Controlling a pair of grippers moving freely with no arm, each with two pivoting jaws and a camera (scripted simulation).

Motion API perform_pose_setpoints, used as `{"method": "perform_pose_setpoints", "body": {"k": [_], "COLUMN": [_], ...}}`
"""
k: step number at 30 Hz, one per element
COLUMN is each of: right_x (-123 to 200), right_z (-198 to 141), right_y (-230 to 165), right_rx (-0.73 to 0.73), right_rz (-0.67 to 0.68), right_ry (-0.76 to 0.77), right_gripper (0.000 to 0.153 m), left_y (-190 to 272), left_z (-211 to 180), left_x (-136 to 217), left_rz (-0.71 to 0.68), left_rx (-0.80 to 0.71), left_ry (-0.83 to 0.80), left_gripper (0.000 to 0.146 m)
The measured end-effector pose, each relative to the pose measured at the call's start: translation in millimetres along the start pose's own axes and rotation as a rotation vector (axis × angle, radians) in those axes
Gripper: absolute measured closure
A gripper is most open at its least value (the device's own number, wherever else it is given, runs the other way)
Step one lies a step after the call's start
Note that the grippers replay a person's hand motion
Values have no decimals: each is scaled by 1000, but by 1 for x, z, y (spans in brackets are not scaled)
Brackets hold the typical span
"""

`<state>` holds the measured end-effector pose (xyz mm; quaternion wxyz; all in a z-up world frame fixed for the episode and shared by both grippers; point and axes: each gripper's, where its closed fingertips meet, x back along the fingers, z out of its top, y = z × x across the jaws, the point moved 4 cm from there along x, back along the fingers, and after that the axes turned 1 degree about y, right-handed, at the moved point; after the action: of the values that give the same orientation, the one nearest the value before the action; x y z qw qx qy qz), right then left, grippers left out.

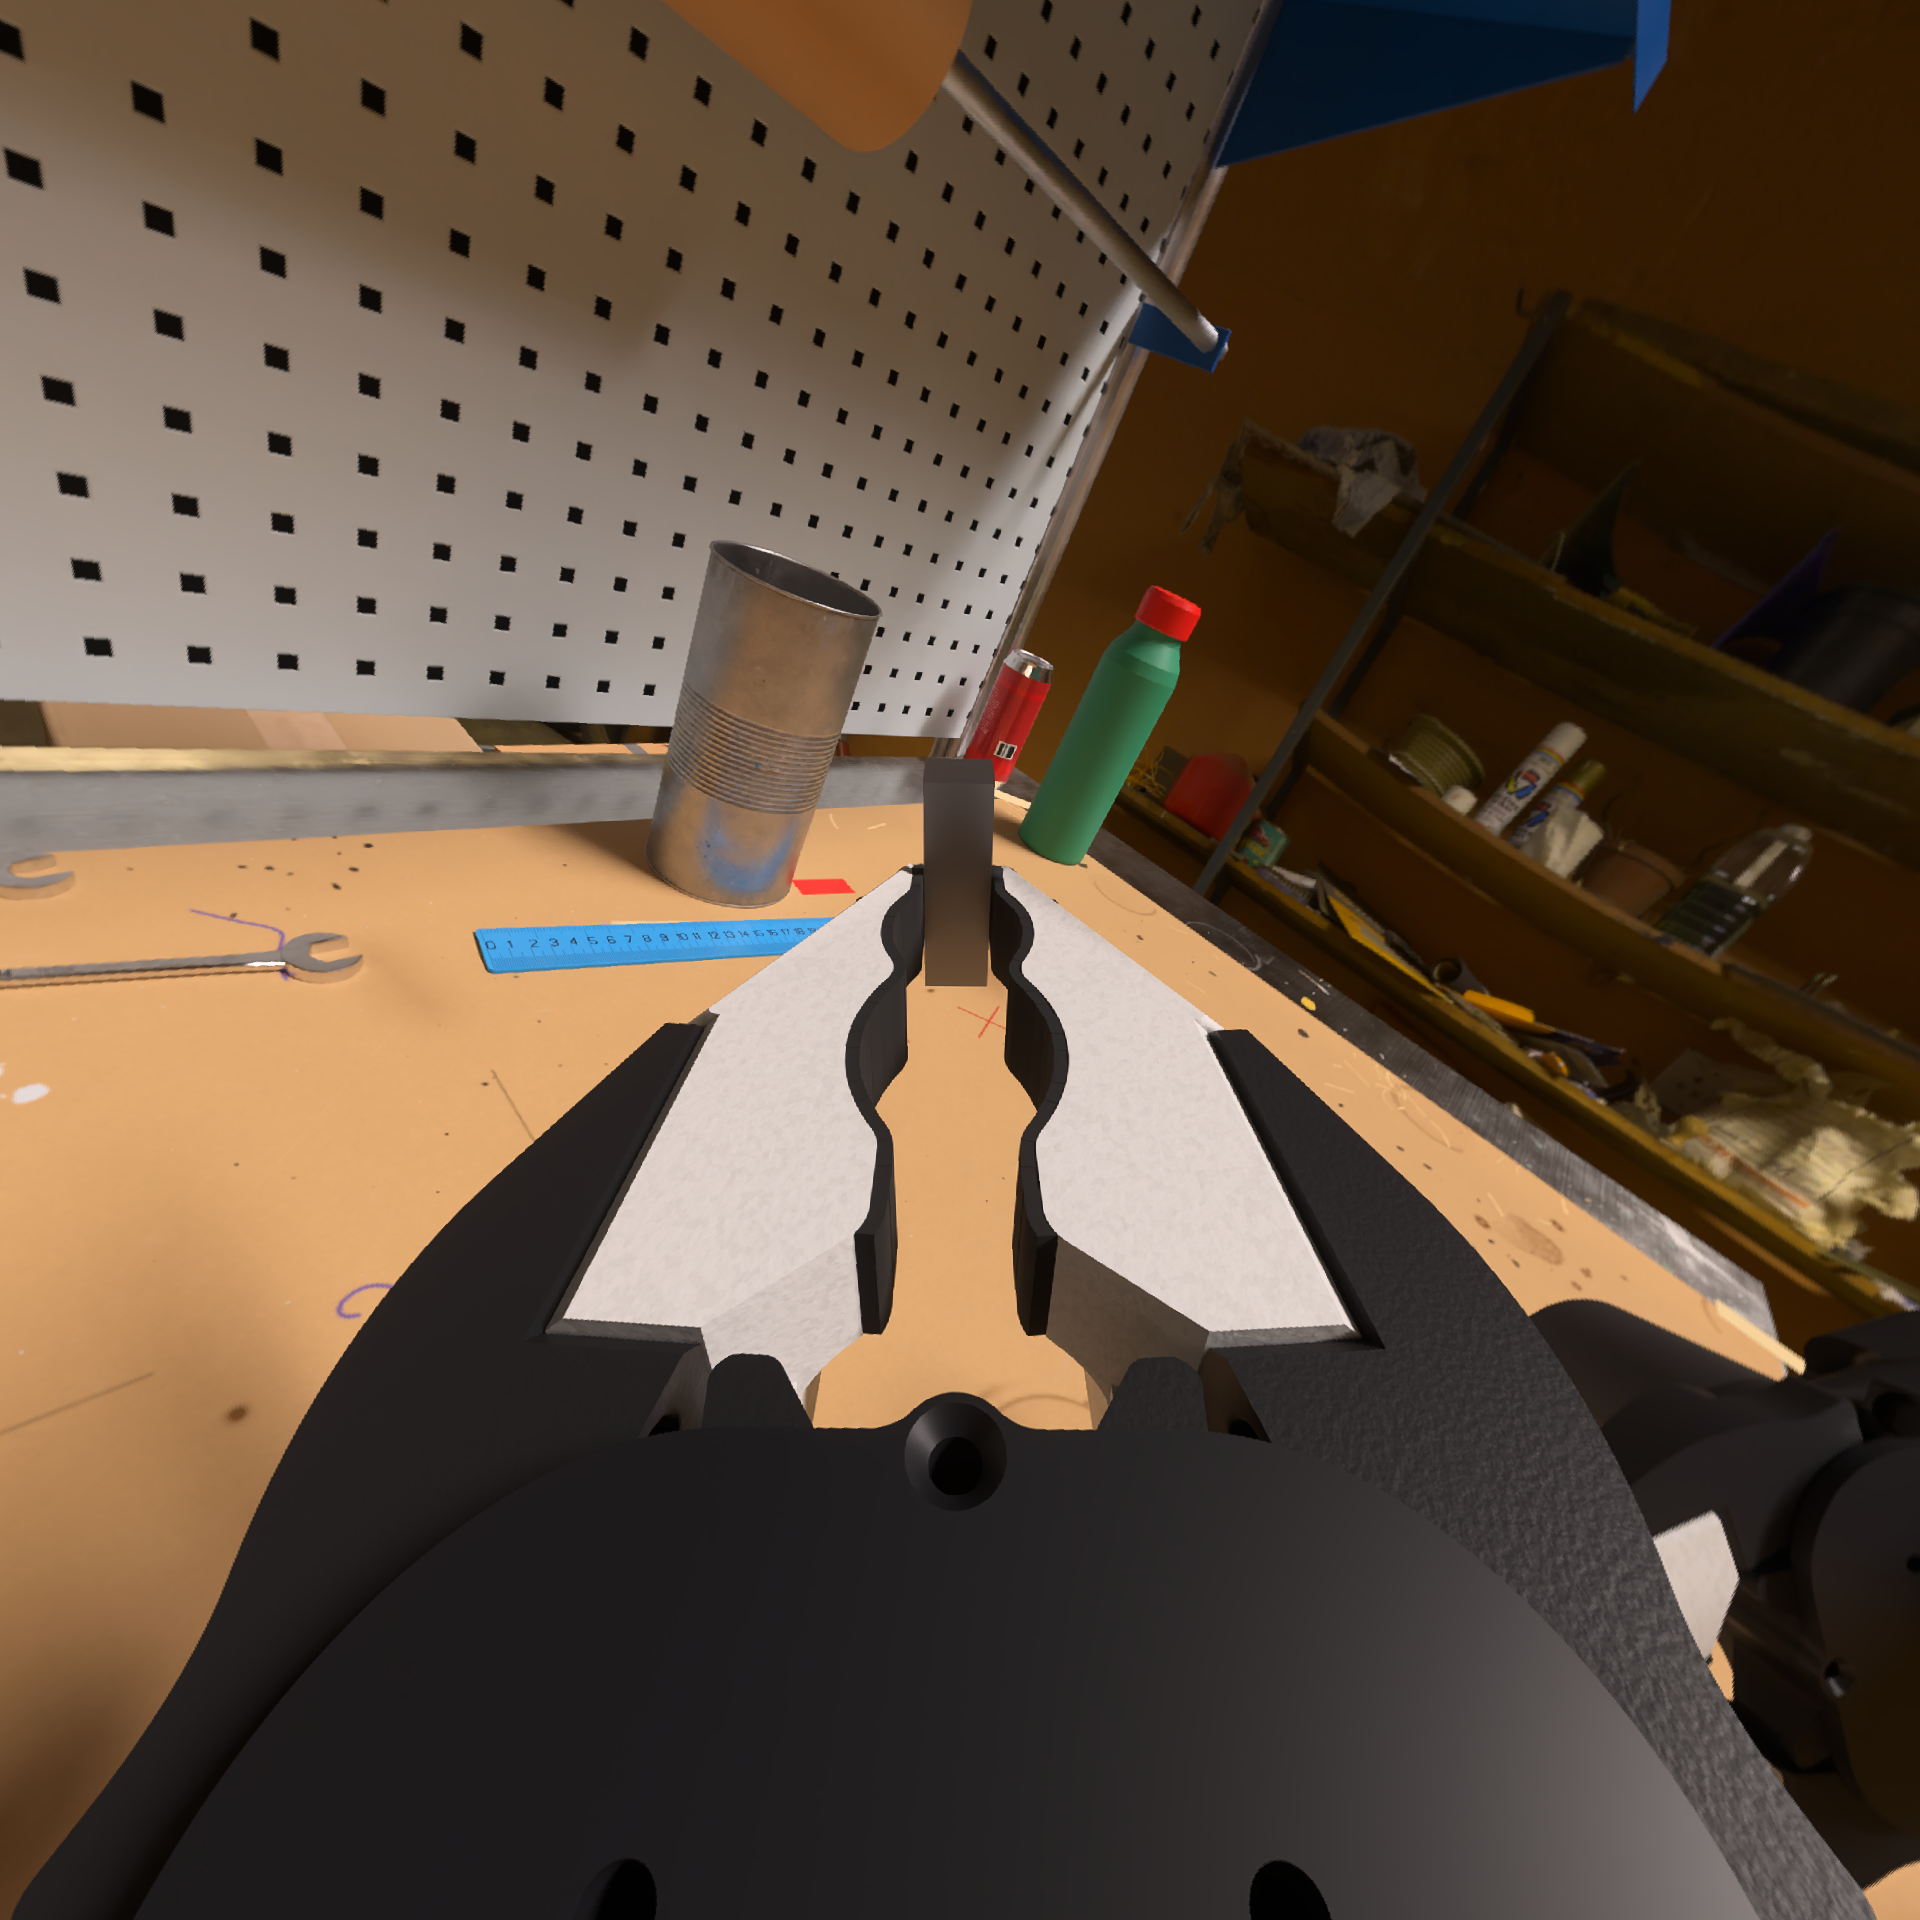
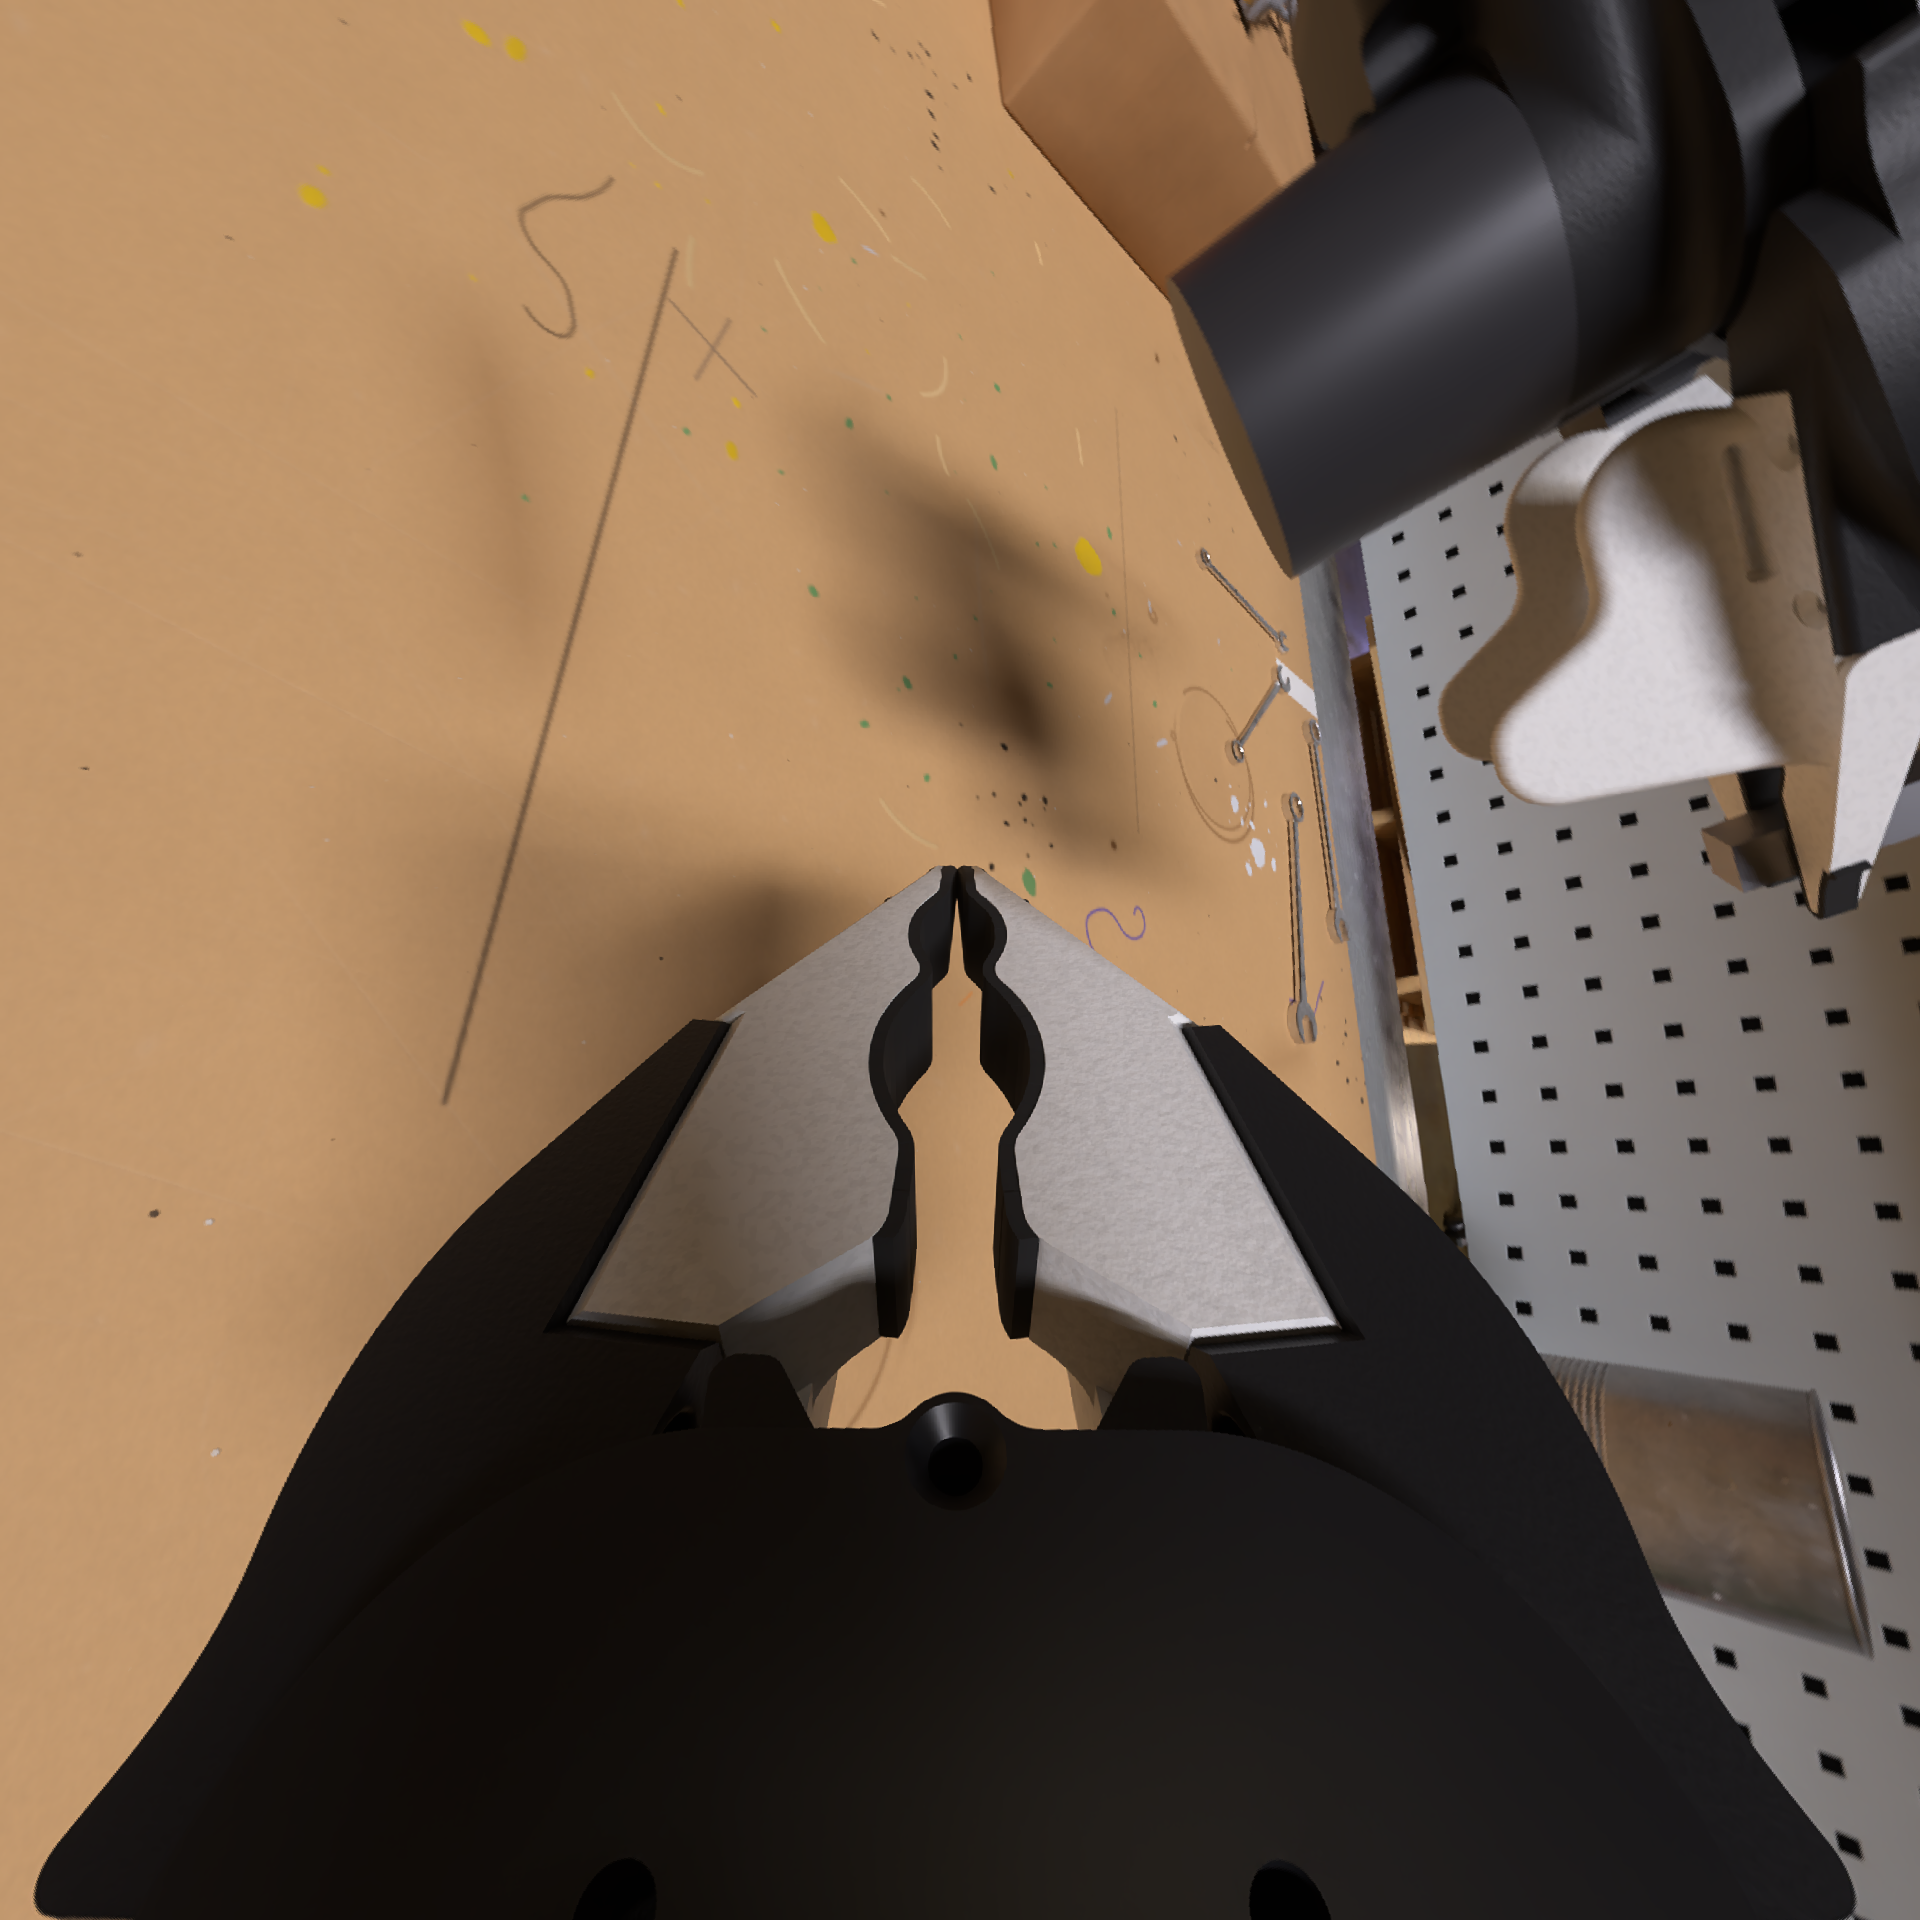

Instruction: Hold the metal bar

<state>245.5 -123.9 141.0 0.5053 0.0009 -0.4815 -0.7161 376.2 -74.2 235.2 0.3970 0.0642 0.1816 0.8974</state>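
The left gripper (image 1: pixel 957 914) pinches the metal bar (image 1: pixel 957 871) between the tips of its jaws, the bar upright and lifted clear of the tan surface (image 1: pixel 260 1143). Just beyond lie a blue ruler (image 1: pixel 644 943) and a wrench (image 1: pixel 197 964), then a metal can (image 1: pixel 764 727), a green bottle (image 1: pixel 1112 727) and the pegboard (image 1: pixel 416 343). The right gripper (image 2: pixel 957 878) hangs over bare surface, its jaws pressed together on nothing.

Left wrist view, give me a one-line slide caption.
Left gripper clamps a short dark metal bar upright above the workbench, before a tin can and green bottle.
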Motion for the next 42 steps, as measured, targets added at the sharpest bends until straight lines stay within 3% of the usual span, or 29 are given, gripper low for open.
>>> {"method": "perform_pose_setpoints", "body": {"k": [17,19,22,24,28,32,39,42], "right_x": [4,7,15,22,36,46,67,71], "right_z": [-16,-17,-21,-24,-34,-43,-43,-48], "right_y": [7,10,19,25,35,54,117,122], "right_rx": [-105,-173,-287,-338,-479,-488,-813,-820], "right_rz": [-5,32,82,108,239,221,176,245], "right_ry": [1,35,67,102,135,64,246,206], "right_gripper": [153,146,116,105,103,100,109,107], "left_y": [7,7,7,7,2,-2,0,0], "left_z": [-5,-4,-4,-4,-6,-3,5,7], "left_x": [-4,-4,-5,-5,-7,-8,-11,-11], "left_rz": [6,17,33,52,88,140,206,225], "left_rx": [-226,-285,-372,-428,-488,-555,-687,-740], "left_ry": [-15,-18,-21,-21,-23,-12,16,23], "left_gripper": [135,135,135,135,135,135,135,135]}}
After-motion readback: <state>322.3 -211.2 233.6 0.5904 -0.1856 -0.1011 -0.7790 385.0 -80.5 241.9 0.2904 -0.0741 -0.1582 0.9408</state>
